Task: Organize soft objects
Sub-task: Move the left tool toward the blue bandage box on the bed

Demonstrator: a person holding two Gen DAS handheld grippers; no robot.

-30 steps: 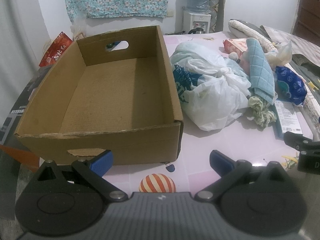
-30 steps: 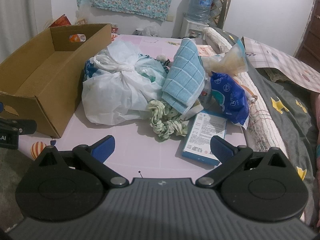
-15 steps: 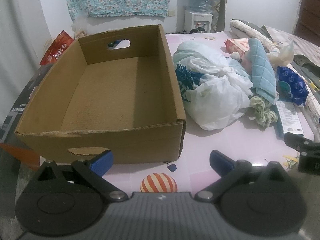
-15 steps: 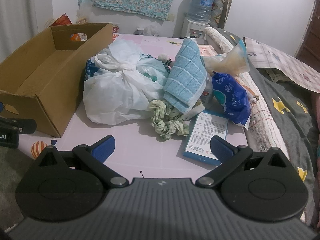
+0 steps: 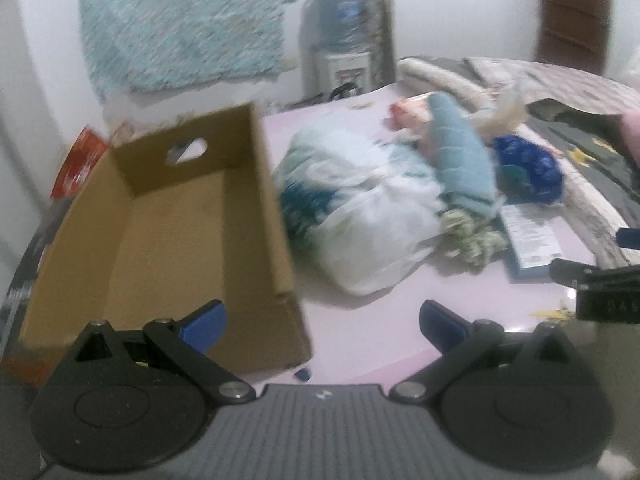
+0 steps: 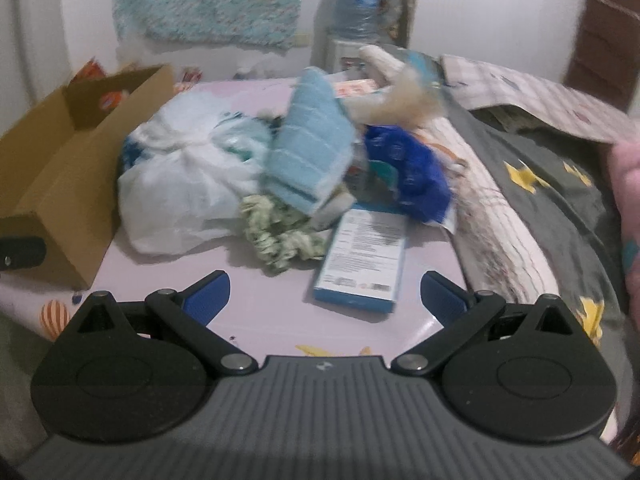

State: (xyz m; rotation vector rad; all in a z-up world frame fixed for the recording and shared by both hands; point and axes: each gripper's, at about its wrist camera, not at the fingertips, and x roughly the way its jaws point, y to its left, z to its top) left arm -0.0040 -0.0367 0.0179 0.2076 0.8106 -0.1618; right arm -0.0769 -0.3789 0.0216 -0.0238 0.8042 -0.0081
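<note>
Both tongs, left (image 5: pixel 322 322) and right (image 6: pixel 325 294), gape wide (gripping nothing) before the white bag (image 6: pixel 180 192).

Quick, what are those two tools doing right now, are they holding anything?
Left tool: open, holding nothing, near the box.
Right tool: open, holding nothing, facing the pile.

Cardboard box (image 5: pixel 168 240) — open-topped, nothing inside, at the pink table's left. Just beside it: knotted white plastic bag (image 6: pixel 180 184); light-blue towel (image 6: pixel 312 148) leaning upright; green-white scrunchie (image 6: pixel 280 236) — crumpled, in front.
</note>
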